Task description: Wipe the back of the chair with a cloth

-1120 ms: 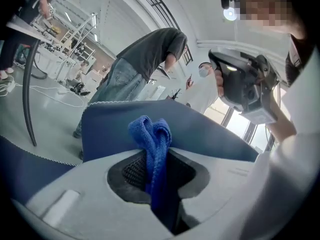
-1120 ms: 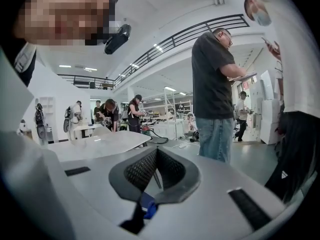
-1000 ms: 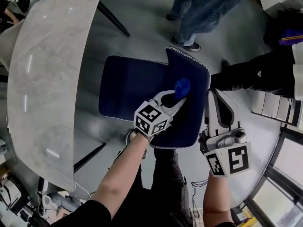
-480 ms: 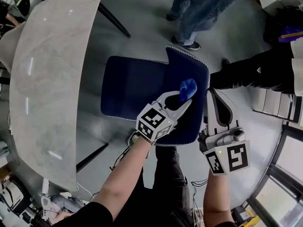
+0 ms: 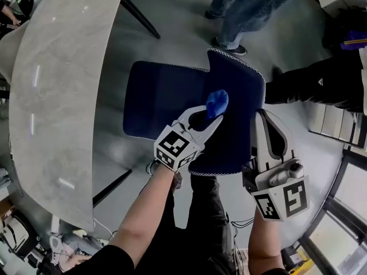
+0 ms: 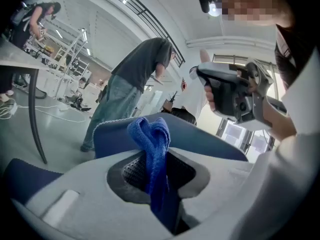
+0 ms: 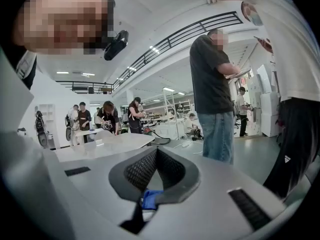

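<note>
The left gripper (image 5: 209, 117), jaws clamped on the blue cloth (image 5: 217, 103), has swept back leftward across the chair back (image 5: 241, 96) — wiping under way, more surface left — while the right gripper (image 5: 261, 118), jaws together, waits alongside

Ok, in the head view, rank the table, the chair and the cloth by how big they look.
1. table, largest, though cut off by the frame
2. chair
3. cloth, by far the smallest

Soft terry cloth (image 5: 217, 102), matt fabric chair (image 5: 166, 99)
</note>
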